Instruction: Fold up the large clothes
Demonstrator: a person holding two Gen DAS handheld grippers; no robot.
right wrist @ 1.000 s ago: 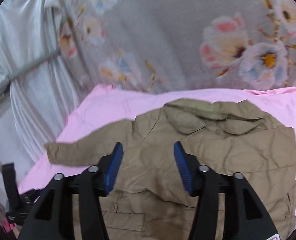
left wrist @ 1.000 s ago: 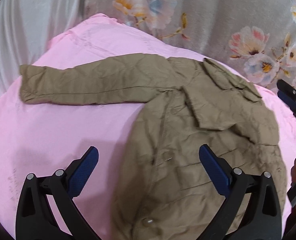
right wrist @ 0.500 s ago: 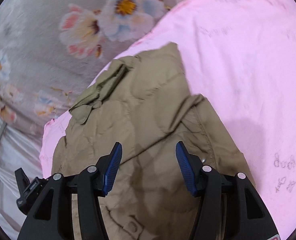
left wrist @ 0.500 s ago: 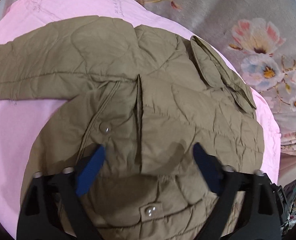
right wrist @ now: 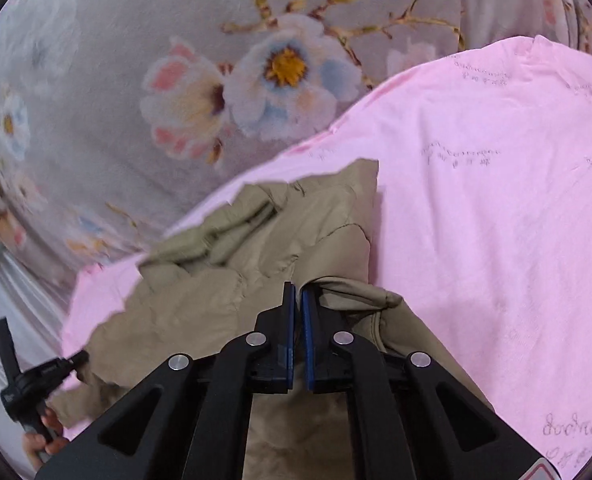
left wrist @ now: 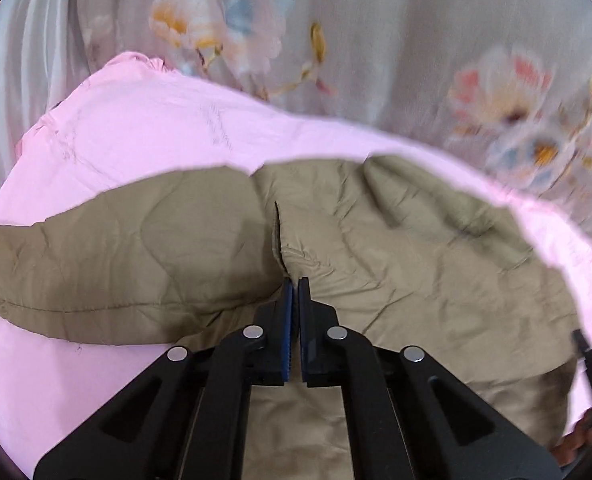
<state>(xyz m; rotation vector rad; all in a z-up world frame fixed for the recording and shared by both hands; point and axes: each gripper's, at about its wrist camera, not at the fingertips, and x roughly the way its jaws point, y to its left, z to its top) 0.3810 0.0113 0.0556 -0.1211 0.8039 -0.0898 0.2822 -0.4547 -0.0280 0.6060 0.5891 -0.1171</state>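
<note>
A khaki quilted jacket (left wrist: 416,248) lies spread on a pink sheet (left wrist: 155,132), one sleeve (left wrist: 95,260) stretching left. My left gripper (left wrist: 295,285) is closing tight on a raised pinch of jacket fabric by the front seam. In the right wrist view the same jacket (right wrist: 223,280) lies rumpled, its collar towards the curtain. My right gripper (right wrist: 296,290) is closing on a ridge of fabric near the jacket's right edge; cloth bunches at its blue pads (right wrist: 307,320).
A grey floral curtain (left wrist: 376,40) hangs close behind the pink sheet (right wrist: 476,200). The left tool's black body (right wrist: 39,380) and a hand (right wrist: 39,436) show at lower left in the right wrist view. Bare pink sheet lies right of the jacket.
Both grippers came down onto the jacket and went from wide open to shut, each pinching fabric. The right view swung from the jacket's middle to its right edge.
</note>
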